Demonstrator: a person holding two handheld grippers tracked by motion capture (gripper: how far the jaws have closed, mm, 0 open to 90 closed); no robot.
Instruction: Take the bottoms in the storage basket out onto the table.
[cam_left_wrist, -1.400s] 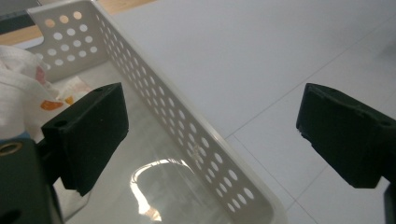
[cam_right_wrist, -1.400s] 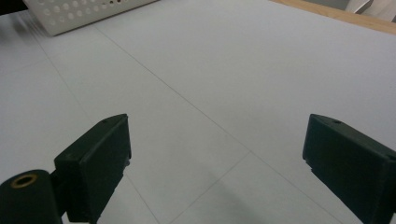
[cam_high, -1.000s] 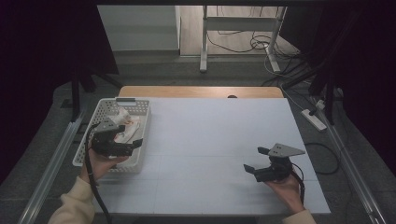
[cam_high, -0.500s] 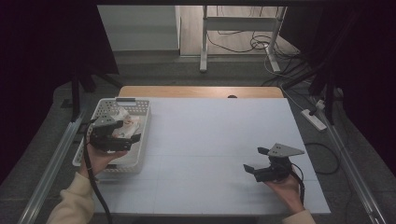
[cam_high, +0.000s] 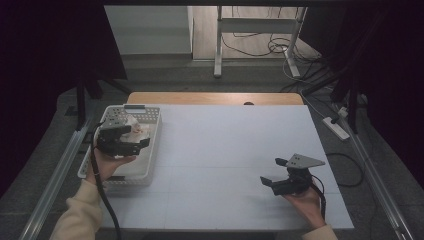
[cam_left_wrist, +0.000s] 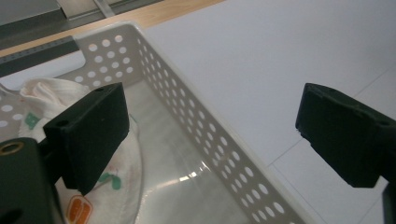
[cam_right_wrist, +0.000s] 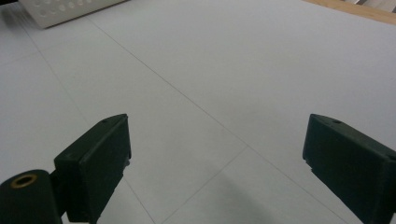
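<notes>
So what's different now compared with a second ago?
The left gripper has moved farther along the basket, away from the person, and now hangs over the cloth with its jaws open, holding nothing. The right gripper has stayed where it was on the table, open and empty. Basket and cloth lie as before.
</notes>
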